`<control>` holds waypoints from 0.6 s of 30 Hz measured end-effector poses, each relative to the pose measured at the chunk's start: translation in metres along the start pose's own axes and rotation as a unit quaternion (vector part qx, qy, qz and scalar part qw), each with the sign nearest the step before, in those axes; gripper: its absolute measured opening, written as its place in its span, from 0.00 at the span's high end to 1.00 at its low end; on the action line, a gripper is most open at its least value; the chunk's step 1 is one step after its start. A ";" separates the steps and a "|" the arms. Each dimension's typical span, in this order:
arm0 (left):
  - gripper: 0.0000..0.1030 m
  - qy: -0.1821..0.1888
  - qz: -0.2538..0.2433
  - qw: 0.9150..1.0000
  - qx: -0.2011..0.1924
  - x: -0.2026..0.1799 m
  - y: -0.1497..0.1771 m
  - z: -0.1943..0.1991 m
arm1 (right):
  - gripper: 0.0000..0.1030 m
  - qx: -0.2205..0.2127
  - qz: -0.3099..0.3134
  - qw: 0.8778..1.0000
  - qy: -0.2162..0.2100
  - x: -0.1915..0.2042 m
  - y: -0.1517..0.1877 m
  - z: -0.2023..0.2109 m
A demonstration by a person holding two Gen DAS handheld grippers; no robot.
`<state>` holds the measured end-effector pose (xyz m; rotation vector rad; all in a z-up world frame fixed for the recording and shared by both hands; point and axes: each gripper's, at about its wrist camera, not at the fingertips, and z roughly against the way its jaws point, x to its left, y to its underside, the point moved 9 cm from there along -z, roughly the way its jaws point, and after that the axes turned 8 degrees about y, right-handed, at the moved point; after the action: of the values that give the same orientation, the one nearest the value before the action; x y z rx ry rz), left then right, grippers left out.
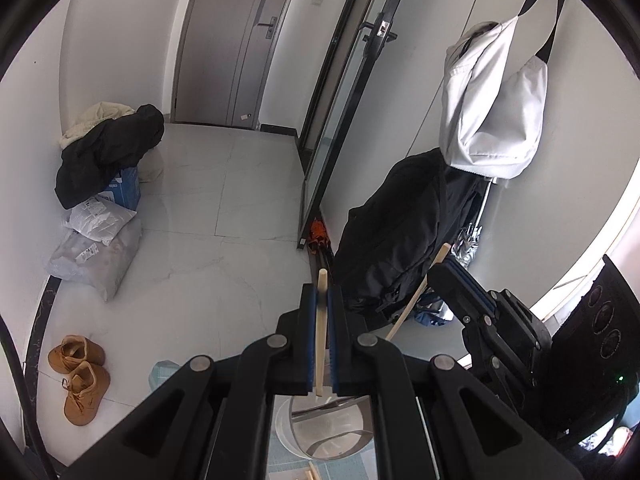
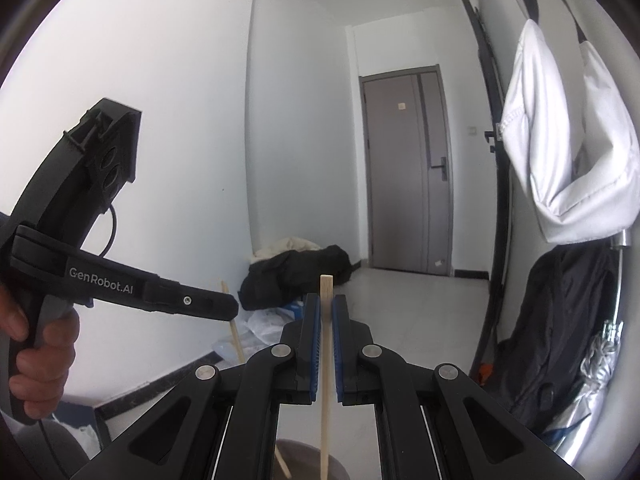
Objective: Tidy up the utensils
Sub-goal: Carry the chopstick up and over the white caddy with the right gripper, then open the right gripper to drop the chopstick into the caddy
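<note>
My left gripper (image 1: pixel 323 292) is shut on a pale wooden chopstick (image 1: pixel 321 332) that stands upright between its blue pads. Right under it sits a shiny round cup (image 1: pixel 320 428), and another stick (image 1: pixel 311 473) lies by the cup on a blue mat. In the same view my right gripper (image 1: pixel 445 267) appears at the right, shut on a second chopstick (image 1: pixel 416 296) that slants down-left. In the right wrist view my right gripper (image 2: pixel 326 300) pinches that chopstick (image 2: pixel 326 360) above a dark container rim (image 2: pixel 304 446). The left gripper (image 2: pixel 231 309), held by a hand (image 2: pixel 36 352), is at the left with its chopstick (image 2: pixel 237 338).
A hallway lies ahead with a grey door (image 2: pixel 406 172) and a glass door (image 1: pixel 340 128). Clothes and bags (image 1: pixel 100 168) are piled by the left wall, with brown shoes (image 1: pixel 80 376) nearby. A white bag (image 1: pixel 492 100) and a black backpack (image 1: pixel 396 232) hang at the right.
</note>
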<state>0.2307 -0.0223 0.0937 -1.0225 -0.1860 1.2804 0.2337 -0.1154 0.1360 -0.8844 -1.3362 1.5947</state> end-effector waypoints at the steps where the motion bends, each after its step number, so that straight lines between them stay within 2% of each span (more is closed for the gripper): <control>1: 0.99 -0.002 0.001 1.000 0.002 0.002 0.001 -0.003 | 0.95 0.003 0.003 1.000 -0.006 0.003 0.003 0.000; 6: 0.99 0.005 0.019 1.000 0.020 0.013 0.008 -0.015 | 0.95 0.016 0.026 0.999 -0.022 0.013 0.023 -0.001; 10: 0.98 0.002 0.033 0.998 0.057 0.019 0.018 -0.027 | 0.95 0.037 0.034 0.998 -0.042 0.018 0.035 -0.002; 12: 0.97 -0.005 0.042 0.997 0.061 0.024 0.022 -0.027 | 0.91 0.051 0.034 0.997 -0.041 0.018 0.040 0.000; 13: 0.96 -0.008 0.047 0.997 0.057 0.026 0.022 -0.025 | 0.83 0.059 0.030 0.997 -0.038 0.015 0.043 0.002; 14: 0.92 -0.012 0.050 0.997 0.052 0.028 0.022 -0.021 | 0.73 0.064 0.024 0.997 -0.033 0.012 0.043 0.004; 15: 0.87 -0.016 0.051 0.997 0.050 0.029 0.023 -0.018 | 0.68 0.066 0.015 0.997 -0.028 0.009 0.043 0.008; 17: 0.56 -0.029 0.055 0.997 0.035 0.031 0.022 -0.007 | 0.66 0.065 -0.011 0.997 -0.030 0.003 0.044 0.023; 18: 0.50 -0.035 0.055 0.998 0.025 0.032 0.022 -0.002 | 0.64 0.067 -0.017 0.997 -0.027 0.002 0.044 0.028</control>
<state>0.2274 0.0023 0.0636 -0.9553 -0.1523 1.4150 0.2003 -0.1269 0.0973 -0.7396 -1.2583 1.6712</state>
